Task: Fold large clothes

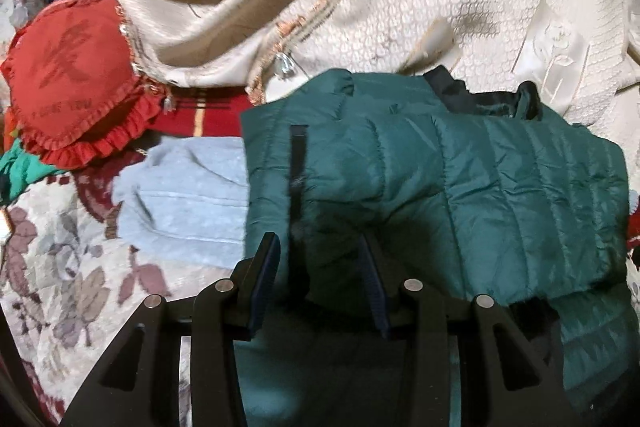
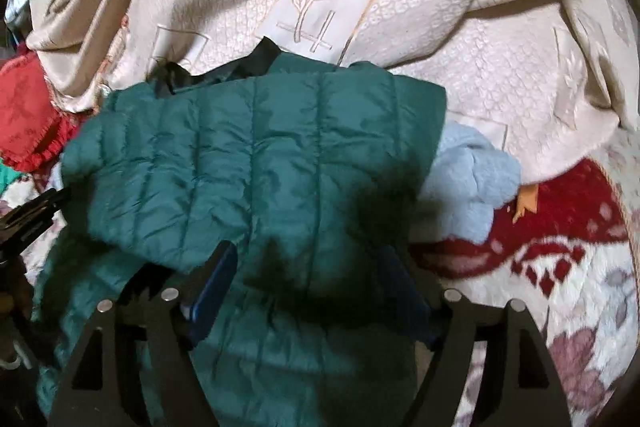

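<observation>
Left tool [image 1: 320, 259] pinching my green puffer jacket [image 1: 460, 187] near its hem to anchor the fold, right tool [image 2: 308, 271] spread wide above the jacket, gripping nothing.

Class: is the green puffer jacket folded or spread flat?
Folded: the green puffer jacket has its upper layer doubled over a lower layer, whose edge shows beneath it near the bottom.

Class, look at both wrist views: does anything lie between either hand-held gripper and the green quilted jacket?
Nothing visible does. The left hand-held gripper and the right hand-held gripper both sit directly over the green quilted jacket, with only its fabric between their fingers. The light blue garment lies beside and under it, not in the way.
</observation>
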### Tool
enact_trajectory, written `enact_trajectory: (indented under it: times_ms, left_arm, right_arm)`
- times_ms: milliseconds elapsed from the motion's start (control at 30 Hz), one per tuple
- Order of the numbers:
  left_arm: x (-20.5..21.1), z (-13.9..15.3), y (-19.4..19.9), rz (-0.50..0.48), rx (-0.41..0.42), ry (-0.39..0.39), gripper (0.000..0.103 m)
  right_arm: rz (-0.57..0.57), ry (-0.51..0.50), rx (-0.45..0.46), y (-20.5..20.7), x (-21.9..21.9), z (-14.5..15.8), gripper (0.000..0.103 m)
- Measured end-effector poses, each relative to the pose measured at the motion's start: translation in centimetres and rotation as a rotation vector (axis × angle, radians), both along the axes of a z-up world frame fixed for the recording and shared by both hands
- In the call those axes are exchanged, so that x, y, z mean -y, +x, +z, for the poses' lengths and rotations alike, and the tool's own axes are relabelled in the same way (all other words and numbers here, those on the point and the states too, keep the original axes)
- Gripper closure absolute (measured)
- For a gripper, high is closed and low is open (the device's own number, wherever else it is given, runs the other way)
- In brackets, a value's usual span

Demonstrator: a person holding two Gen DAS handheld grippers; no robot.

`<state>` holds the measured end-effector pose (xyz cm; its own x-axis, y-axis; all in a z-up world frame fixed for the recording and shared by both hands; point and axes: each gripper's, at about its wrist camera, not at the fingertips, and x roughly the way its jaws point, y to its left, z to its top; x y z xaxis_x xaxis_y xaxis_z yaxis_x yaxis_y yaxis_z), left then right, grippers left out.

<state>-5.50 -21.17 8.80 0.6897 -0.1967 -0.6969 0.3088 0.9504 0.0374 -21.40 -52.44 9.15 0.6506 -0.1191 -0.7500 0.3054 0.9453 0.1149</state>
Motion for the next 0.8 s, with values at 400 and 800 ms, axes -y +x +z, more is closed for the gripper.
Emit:
enact_trajectory:
  times_ms: [400, 800]
  left_arm:
    - [-3.6, 0.6, -6.9, -0.032, -0.012, 0.033, 0.08]
    - [-7.1, -0.2, -12.4, -0.032, -0.045, 0.051, 0.08]
  right_arm:
    - [0.027, 0.09, -0.09, -6.5, -3.5, -1.8, 0.023]
    - [0.018, 0.089, -0.135, -12.2, -6.1, -3.6, 0.02]
